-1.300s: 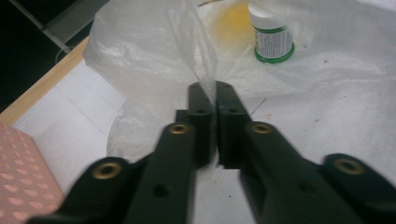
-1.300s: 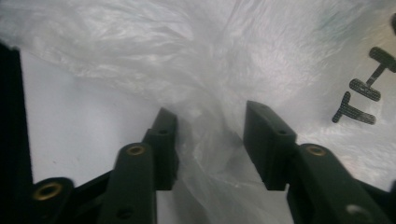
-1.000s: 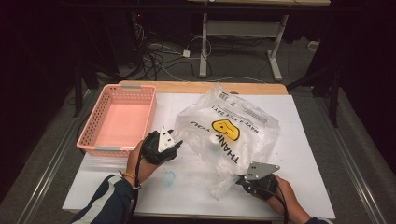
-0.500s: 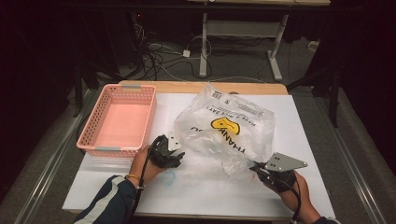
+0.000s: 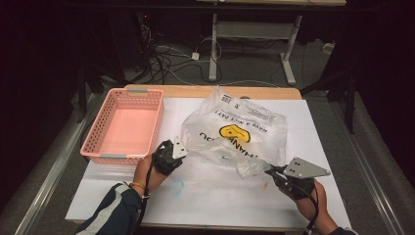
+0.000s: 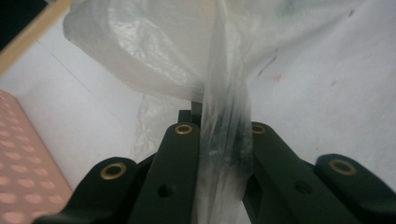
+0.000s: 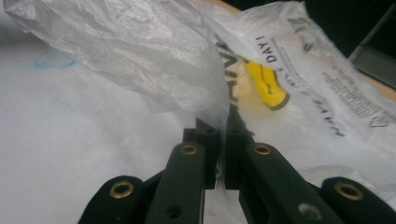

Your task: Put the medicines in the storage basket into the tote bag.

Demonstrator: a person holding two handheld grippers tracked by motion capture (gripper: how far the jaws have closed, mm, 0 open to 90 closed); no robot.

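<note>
A clear plastic bag point(image 5: 235, 132) with a yellow smiley and black print lies crumpled on the white table cover point(image 5: 220, 200). My left gripper point(image 5: 182, 149) is at the bag's left edge. In the left gripper view its jaws point(image 6: 219, 116) have just been closing and now pinch a strip of the bag's plastic point(image 6: 154, 46). My right gripper point(image 5: 269, 170) holds the bag's near right corner, lifted slightly off the table. In the right gripper view point(image 7: 218, 123) the film point(image 7: 140, 46) is clamped between the shut jaws.
An empty pink mesh basket point(image 5: 98, 147) stands at the table's left, just beyond my left hand. A blue pen circle point(image 5: 177, 186) marks the cover near the front. Beyond the table are desk legs and cables on the floor.
My right gripper moved right and up, drawing the bag's corner out with it. The left gripper stayed at the bag's left edge and closed on the plastic.
</note>
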